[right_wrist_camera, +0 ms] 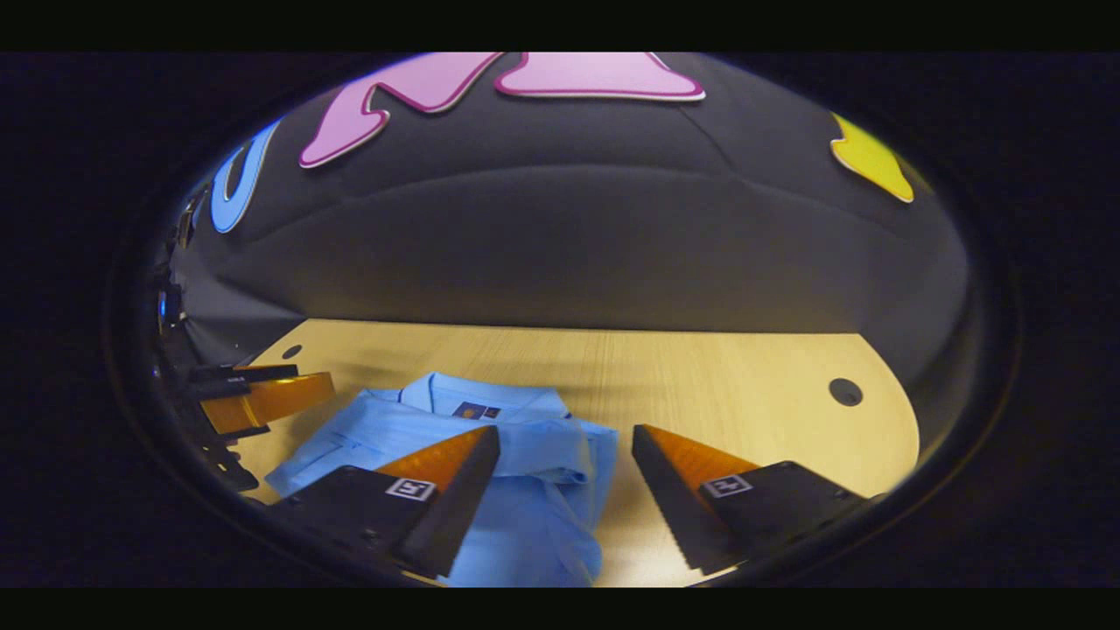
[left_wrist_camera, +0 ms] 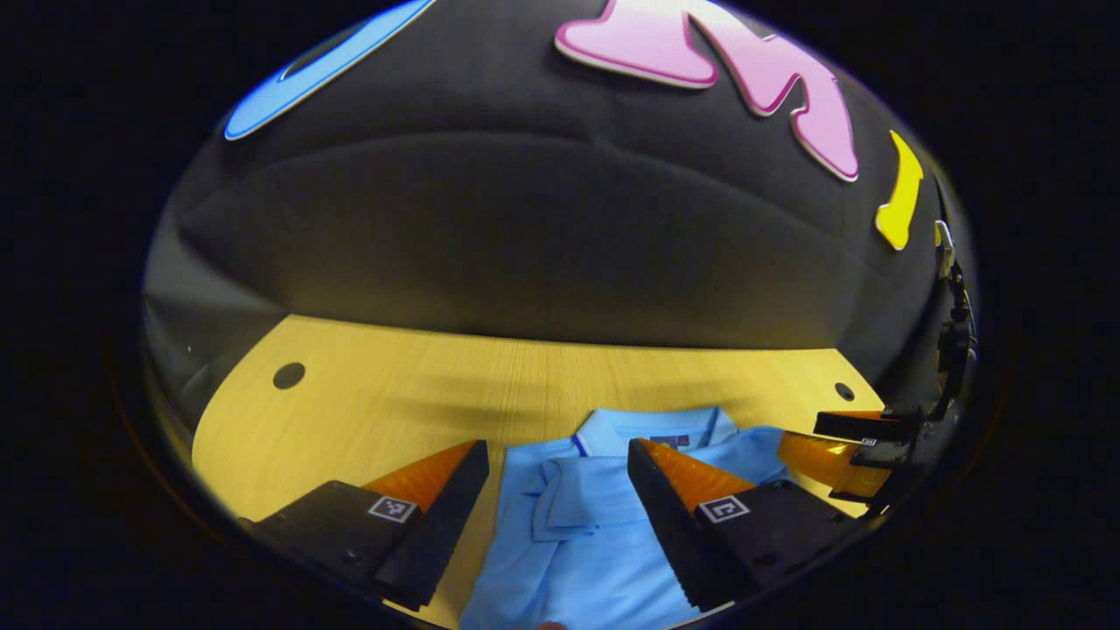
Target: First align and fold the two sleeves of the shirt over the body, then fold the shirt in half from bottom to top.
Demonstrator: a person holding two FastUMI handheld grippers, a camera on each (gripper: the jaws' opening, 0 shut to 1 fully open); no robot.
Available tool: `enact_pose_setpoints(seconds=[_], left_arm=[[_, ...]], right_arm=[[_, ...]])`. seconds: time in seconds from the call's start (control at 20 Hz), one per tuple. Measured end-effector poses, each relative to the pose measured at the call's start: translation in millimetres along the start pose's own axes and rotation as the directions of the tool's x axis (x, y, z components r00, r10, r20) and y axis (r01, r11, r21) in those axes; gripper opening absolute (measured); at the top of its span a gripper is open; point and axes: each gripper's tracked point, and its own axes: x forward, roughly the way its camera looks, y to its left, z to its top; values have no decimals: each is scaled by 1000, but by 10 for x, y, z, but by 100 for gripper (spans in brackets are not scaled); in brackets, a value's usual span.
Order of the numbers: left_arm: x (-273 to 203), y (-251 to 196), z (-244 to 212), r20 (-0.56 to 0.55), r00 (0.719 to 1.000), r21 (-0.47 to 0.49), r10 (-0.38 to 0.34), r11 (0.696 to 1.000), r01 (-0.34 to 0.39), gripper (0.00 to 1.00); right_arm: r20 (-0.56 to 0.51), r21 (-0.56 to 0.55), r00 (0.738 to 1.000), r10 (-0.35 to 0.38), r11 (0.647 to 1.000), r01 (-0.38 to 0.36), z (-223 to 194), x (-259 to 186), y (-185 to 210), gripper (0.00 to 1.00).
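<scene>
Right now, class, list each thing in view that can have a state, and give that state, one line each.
shirt: lying flat on the table, collar toward the wall, both sleeves folded over the body, bottom not yet folded up.
left gripper: open, over the shirt's left edge, holding nothing.
right gripper: open, over the shirt's right edge, holding nothing.
table: bears the shirt.

shirt (left_wrist_camera: 577,525) on table (left_wrist_camera: 367,411) | left hand-held gripper (left_wrist_camera: 557,455) over its left side | right hand-held gripper (right_wrist_camera: 566,442) over its right edge

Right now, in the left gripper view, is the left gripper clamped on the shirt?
No: the left gripper stands open above the blue shirt, fingers spread wide with cloth visible in the gap.
</scene>
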Motion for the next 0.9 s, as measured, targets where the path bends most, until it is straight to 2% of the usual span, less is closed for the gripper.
enact_pose_setpoints(seconds=[0.05,0.2,0.45,0.7,0.75,0.8,0.9], left_arm=[[-119,-6,71,31,999,12,12,1000,-13,100],[-590,-67,369,155,986,40,53,997,-60,97],[-1607,-358,773,335,942,59,37,996,-60,97],[-2827,-594,903,438,899,15,1,1000,-8,97],[-3047,-613,887,452,892,8,-3,1000,-1,97],[-3270,-623,876,460,888,2,-7,1000,7,96],[-3703,-630,832,473,881,-18,-14,1000,26,97]], right_arm=[[16,-5,1000,-5,1000,5,35,-99,-2,98],[61,-52,998,-27,998,30,142,-506,3,98],[186,-99,981,-48,993,67,412,-1372,112,99],[314,-83,948,-54,993,84,670,-2475,220,96],[347,-64,936,-52,995,79,707,-2698,246,94],[380,-47,924,-49,996,72,699,-2955,273,96],[431,-29,901,-57,997,77,715,-3437,282,96]])
